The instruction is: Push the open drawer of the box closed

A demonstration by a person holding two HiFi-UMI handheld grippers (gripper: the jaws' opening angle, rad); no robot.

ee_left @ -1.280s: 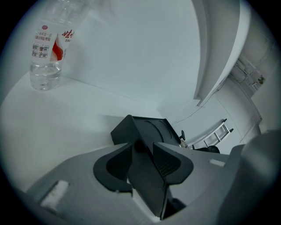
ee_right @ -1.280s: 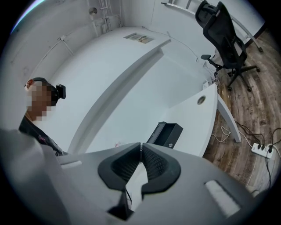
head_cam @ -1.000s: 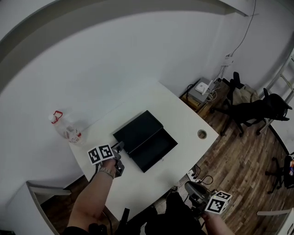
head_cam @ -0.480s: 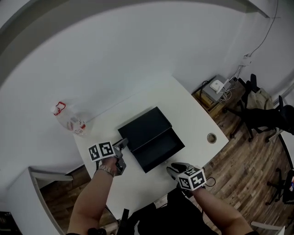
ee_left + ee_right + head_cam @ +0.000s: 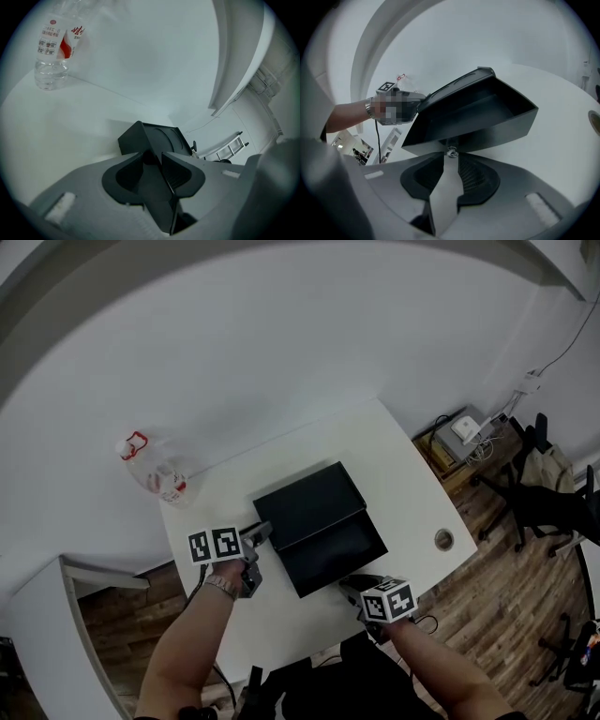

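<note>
A black box (image 5: 307, 504) stands on the white table (image 5: 412, 479), its drawer (image 5: 342, 554) pulled out toward me and empty. In the right gripper view the drawer (image 5: 487, 112) fills the middle, with a small metal knob (image 5: 451, 152) on its front. My right gripper (image 5: 350, 586) is at the drawer front; its jaws are closing, the knob just at their tips (image 5: 451, 160), untouched. My left gripper (image 5: 263, 532) rests open beside the box's left corner (image 5: 139, 137), nothing between its jaws (image 5: 153, 161).
A clear plastic bottle with a red label (image 5: 155, 470) stands at the table's far left corner, also in the left gripper view (image 5: 54, 51). A round cable hole (image 5: 443, 540) sits near the table's right edge. Office chairs (image 5: 553, 507) stand on the wooden floor at right.
My right gripper has come up from below the table's near edge to the drawer front. The left gripper has stayed by the box's corner. The head view has swung right.
</note>
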